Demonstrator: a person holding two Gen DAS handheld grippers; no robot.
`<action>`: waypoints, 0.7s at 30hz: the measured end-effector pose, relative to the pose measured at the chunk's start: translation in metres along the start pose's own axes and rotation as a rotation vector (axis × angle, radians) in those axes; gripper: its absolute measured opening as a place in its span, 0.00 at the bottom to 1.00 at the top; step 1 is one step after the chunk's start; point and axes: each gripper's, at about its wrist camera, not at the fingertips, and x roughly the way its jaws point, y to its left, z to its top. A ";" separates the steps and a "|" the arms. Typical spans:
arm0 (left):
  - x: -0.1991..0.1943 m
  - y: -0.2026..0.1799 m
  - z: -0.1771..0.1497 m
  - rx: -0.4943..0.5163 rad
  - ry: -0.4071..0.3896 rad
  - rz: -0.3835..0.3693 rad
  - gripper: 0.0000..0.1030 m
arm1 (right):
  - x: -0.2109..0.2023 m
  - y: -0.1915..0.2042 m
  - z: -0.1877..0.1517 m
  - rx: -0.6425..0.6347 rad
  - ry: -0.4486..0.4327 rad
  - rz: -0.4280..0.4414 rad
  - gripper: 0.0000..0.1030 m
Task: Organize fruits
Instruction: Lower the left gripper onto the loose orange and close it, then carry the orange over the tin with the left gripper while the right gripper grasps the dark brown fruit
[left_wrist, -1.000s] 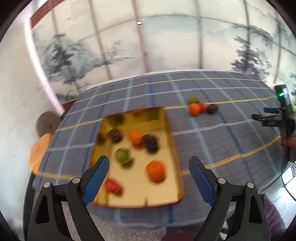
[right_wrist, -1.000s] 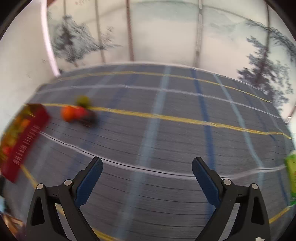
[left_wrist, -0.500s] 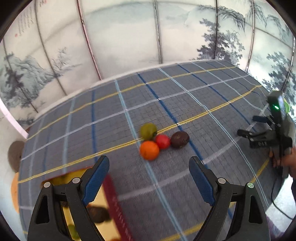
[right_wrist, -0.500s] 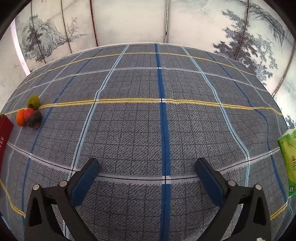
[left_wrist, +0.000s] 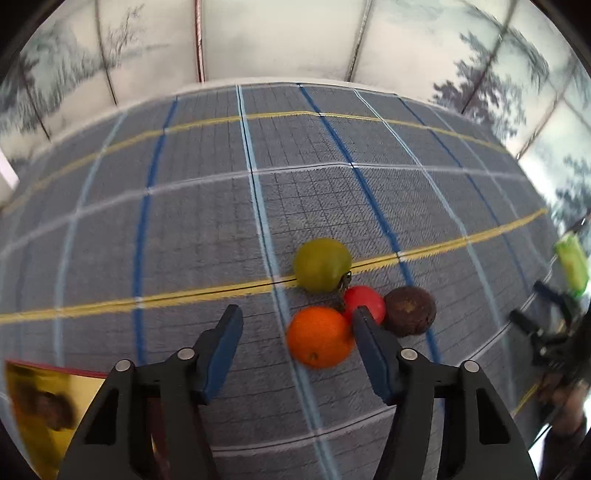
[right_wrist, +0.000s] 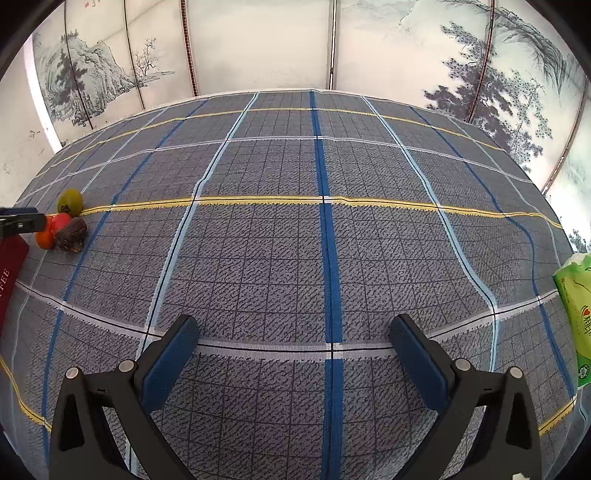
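Observation:
Four loose fruits lie clustered on the checked tablecloth: an orange (left_wrist: 319, 336), a green fruit (left_wrist: 322, 264), a small red fruit (left_wrist: 365, 299) and a wrinkled brown fruit (left_wrist: 408, 312). My left gripper (left_wrist: 297, 325) hangs just above them with its jaws closing. The orange sits between its fingers, close by the right finger (left_wrist: 369, 339), and a gap separates it from the left finger. My right gripper (right_wrist: 293, 332) stands wide open over bare cloth, holding nothing. From there the cluster shows at the far left, the brown fruit (right_wrist: 72, 234) nearest.
A red box with a gold inside (left_wrist: 33, 406) holds more fruit at the lower left; its red side (right_wrist: 9, 266) shows in the right wrist view. A green packet (right_wrist: 576, 317) lies at the table's right edge. Painted screens stand behind the table.
My left gripper swung away from the box to the loose fruits, came down close over them, and its jaws narrowed around the orange. The right gripper opened a little wider, then held still.

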 end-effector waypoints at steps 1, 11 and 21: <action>0.001 0.002 -0.001 -0.018 -0.009 -0.015 0.58 | 0.000 0.000 0.000 0.000 0.000 0.000 1.00; -0.010 -0.007 -0.028 -0.041 -0.020 -0.048 0.36 | 0.000 0.000 0.000 0.001 0.001 0.000 1.00; 0.001 -0.007 -0.030 -0.045 0.027 -0.041 0.36 | 0.000 0.000 0.000 0.001 0.001 0.000 1.00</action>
